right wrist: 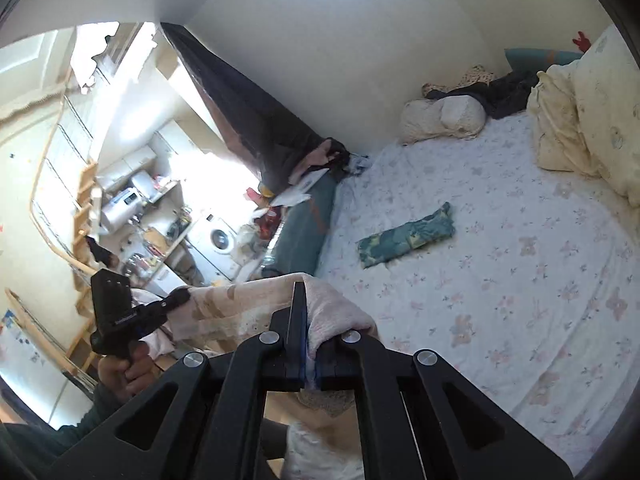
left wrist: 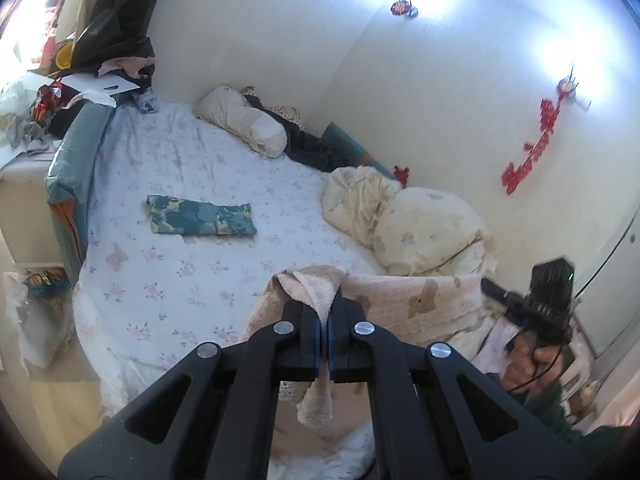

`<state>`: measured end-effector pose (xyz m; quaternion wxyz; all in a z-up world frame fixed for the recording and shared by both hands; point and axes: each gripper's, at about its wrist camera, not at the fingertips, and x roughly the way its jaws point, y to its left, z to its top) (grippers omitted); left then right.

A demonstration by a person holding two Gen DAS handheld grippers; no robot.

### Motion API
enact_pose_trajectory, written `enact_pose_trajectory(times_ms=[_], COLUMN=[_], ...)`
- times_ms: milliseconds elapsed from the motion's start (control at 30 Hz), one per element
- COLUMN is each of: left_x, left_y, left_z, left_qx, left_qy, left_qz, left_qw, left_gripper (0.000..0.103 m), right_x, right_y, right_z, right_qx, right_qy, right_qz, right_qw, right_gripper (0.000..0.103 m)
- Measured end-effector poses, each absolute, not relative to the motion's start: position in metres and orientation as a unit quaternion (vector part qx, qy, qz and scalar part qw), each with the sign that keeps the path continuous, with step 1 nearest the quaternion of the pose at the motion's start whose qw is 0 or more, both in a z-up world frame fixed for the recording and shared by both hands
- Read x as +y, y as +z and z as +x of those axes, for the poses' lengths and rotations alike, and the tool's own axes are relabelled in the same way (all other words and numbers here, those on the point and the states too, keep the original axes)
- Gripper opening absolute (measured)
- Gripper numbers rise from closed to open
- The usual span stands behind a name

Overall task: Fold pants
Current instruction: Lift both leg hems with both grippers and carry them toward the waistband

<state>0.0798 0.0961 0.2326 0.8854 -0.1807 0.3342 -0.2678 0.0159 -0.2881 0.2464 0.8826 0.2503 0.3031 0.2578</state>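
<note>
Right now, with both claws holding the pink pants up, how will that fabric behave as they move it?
Likely floppy: the pants sag between the left claw and right claw. Probably light, since a pinched edge carries them. The loose end will likely swing.

1. No text, label, brand or number is legible in either view.
2. The red paper decoration (left wrist: 532, 152) on the wall above the bed (left wrist: 192, 264) is too blurred to read.
</note>
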Motion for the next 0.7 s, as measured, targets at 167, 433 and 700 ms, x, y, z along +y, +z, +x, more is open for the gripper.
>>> enact_pose_trajectory(times_ms=[167,433,700], left_x=[0.088,0.092,0.085], left_y=[0.220,0.262,0.141], left_z=[0.124,0.136,0.126], left_qx=[0.343,0.226,0.372], left_qy=[-0.242,-0.259,-0.238], left_qz=[-0.178,-0.175,-0.140], left_qw=[0.890,0.923,0.886], left_gripper=[0.001,0.001,0.001], right_x=[-0.287,-0.281,-0.282], right_y=[0.237,0.292,0.217], right_z=[0.067,0.112,0.087], right_qx=[0.341,0.272,0.354], right_qy=[0.242,0.233,0.225], right_qz=[0.248,0.207,0.204], right_qw=[0.874,0.910,0.884], right_gripper=[0.002,0.002,0.002])
